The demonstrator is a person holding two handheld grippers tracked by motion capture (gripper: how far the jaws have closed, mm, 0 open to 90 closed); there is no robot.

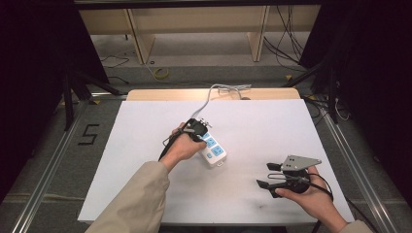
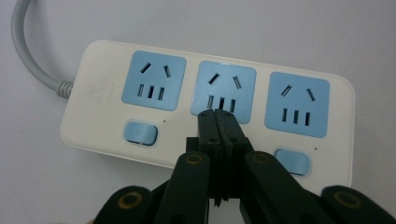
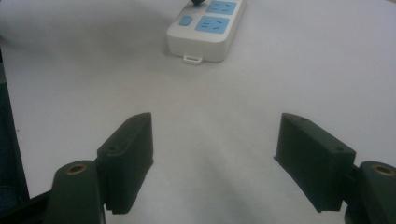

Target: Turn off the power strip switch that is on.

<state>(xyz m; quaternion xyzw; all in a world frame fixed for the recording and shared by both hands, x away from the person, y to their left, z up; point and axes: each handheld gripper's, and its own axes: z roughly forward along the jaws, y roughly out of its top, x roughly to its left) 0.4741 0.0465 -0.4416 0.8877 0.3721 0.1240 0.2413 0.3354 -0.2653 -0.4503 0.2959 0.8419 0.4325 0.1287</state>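
Note:
A white power strip [image 1: 214, 151] with three blue sockets lies near the middle of the white table [image 1: 136, 145], its grey cord [image 1: 210, 97] running to the far edge. My left gripper [image 1: 198, 129] is shut with nothing in it. Its tips [image 2: 216, 114] are at the lower edge of the strip's [image 2: 98, 93] middle socket [image 2: 226, 91]; contact is unclear. Blue switches [image 2: 140, 133] sit under the outer sockets, and the spot under the middle one is hidden by the jaws. My right gripper [image 1: 266, 174] hovers open at the front right, its jaws [image 3: 215, 144] pointing toward the strip [image 3: 205, 28].
Metal frame rails [image 1: 58, 155] run along both sides of the table. Behind the far edge is a wooden shelf unit [image 1: 194, 29], with loose cables [image 1: 286, 43] and a yellow coil [image 1: 161, 73] on the floor.

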